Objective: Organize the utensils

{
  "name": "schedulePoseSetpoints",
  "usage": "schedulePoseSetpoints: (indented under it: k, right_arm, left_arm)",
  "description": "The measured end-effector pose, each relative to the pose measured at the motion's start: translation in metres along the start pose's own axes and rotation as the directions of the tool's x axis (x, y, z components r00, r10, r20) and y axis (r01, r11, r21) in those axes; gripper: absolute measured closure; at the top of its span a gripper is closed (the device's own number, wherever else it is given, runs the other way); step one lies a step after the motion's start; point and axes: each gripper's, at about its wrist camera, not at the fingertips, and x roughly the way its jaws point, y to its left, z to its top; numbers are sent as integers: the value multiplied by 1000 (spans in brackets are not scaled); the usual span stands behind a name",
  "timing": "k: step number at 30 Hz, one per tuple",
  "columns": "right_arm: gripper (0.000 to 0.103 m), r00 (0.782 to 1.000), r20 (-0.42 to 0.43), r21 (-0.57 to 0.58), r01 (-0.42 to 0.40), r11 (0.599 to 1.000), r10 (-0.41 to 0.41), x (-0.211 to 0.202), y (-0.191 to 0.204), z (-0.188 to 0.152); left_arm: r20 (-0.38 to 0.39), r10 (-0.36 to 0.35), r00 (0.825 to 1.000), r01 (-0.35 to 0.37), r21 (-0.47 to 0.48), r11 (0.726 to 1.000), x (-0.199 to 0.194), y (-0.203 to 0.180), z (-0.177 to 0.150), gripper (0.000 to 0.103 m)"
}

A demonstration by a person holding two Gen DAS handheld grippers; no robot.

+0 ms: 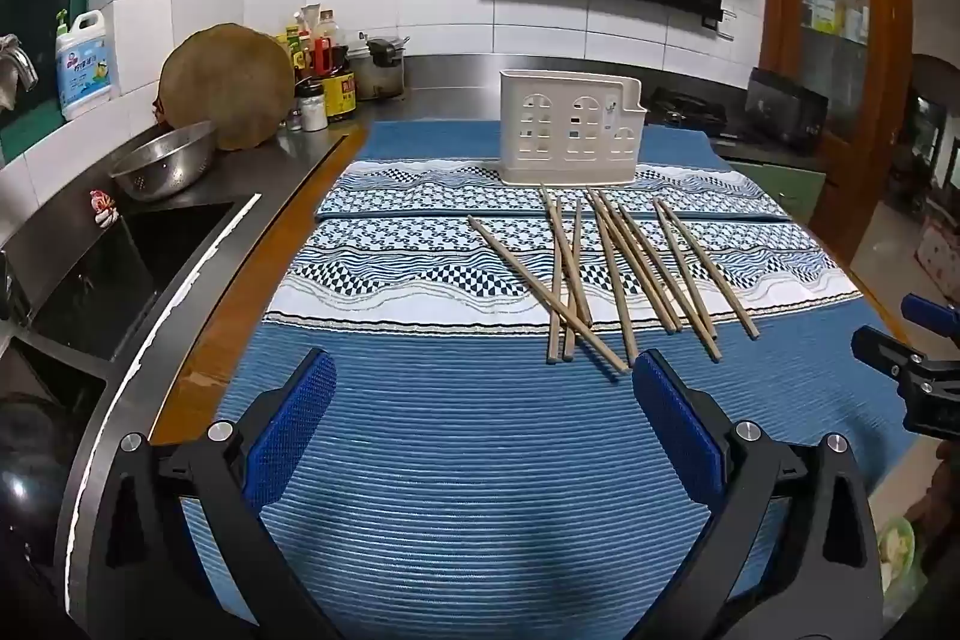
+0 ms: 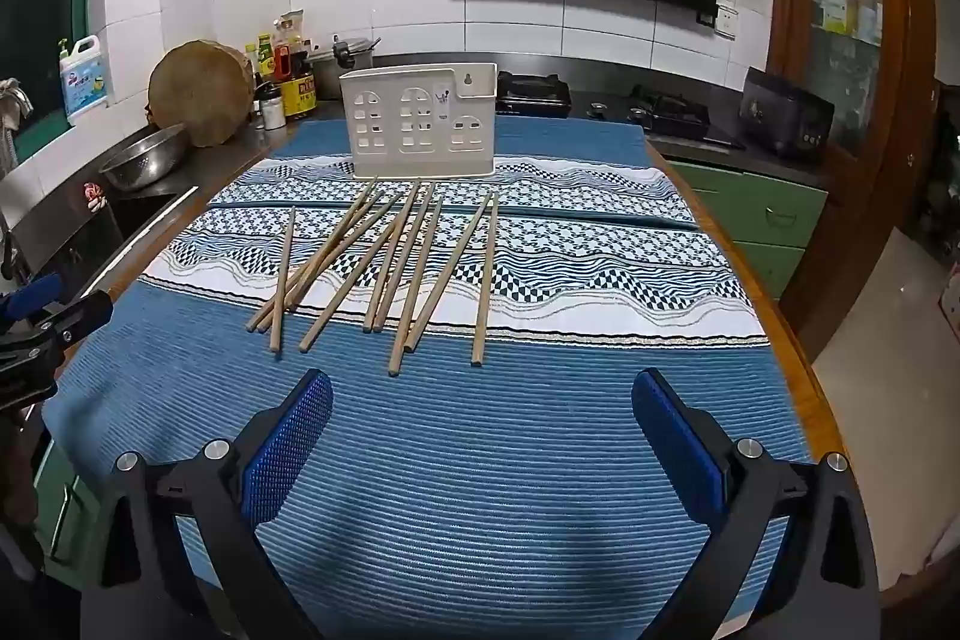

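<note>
Several wooden chopsticks (image 1: pixel 624 274) (image 2: pixel 390 262) lie loosely fanned on a blue and white patterned cloth (image 1: pixel 468 436) (image 2: pixel 540 400). Behind them stands a white plastic utensil holder (image 1: pixel 570 133) (image 2: pixel 420 121) with window-shaped cutouts, upright. My left gripper (image 1: pixel 483 400) hovers over the cloth in front of and left of the chopsticks, open and empty. My right gripper (image 2: pixel 483 406) hovers just in front of the chopsticks' near ends, open and empty too. Each gripper shows at the edge of the other's view, the right gripper (image 1: pixel 900 346) at the right edge and the left gripper (image 2: pixel 54 310) at the left edge.
Left of the cloth are a black sink (image 1: pixel 120 256), a steel colander (image 1: pixel 165 160) (image 2: pixel 144 157), a round wooden board (image 1: pixel 228 85) and condiment bottles (image 1: pixel 324 82). A gas hob (image 2: pixel 666 112) and a dark appliance (image 2: pixel 786 115) sit at the back right. The table edge (image 2: pixel 804 370) drops off on the right.
</note>
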Motion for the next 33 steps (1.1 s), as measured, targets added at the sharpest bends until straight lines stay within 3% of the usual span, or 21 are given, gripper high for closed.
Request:
schedulePoseSetpoints:
  k: [15, 33]
  right_arm:
    - [6, 1000, 13, 4, -6, 1000, 6, -1, 7, 5]
    - [6, 999, 46, 21, -26, 999, 25, -9, -2, 5]
  left_arm:
    - [-14, -2, 1000, 1, -8, 1000, 0, 0, 3, 5]
    - [43, 19, 999, -18, -9, 1000, -12, 1, 14, 5]
